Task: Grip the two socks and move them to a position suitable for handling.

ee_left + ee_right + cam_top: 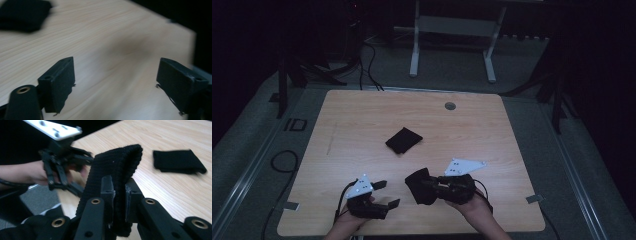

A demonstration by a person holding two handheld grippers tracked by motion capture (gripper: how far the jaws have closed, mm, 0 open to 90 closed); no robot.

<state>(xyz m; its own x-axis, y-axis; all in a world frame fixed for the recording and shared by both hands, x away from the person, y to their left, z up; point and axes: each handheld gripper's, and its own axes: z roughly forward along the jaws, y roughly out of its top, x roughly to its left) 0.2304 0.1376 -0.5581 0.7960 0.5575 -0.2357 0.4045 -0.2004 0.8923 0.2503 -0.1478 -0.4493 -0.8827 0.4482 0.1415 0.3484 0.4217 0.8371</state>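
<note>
A black knitted cloth (pixel 112 170) is pinched between the jaws of my right gripper (pixel 119 195) and hangs lifted off the wooden table; from above the cloth (pixel 419 185) sits near the table's front edge, with the right gripper (pixel 432 184) just right of it. A second black cloth (pixel 404 140), folded flat, lies near the table's middle; it also appears as the folded cloth (pixel 178 162) and the folded cloth (pixel 23 15). My left gripper (pixel 384 194) is at the front left, jaws wide apart with nothing between them (pixel 115 82).
The light wooden table (pixel 362 120) has a small round grey grommet (pixel 450 106) near its far edge. Beyond the table stand white metal frame legs (pixel 414 55) and cables on a grey floor. Dark surroundings on all sides.
</note>
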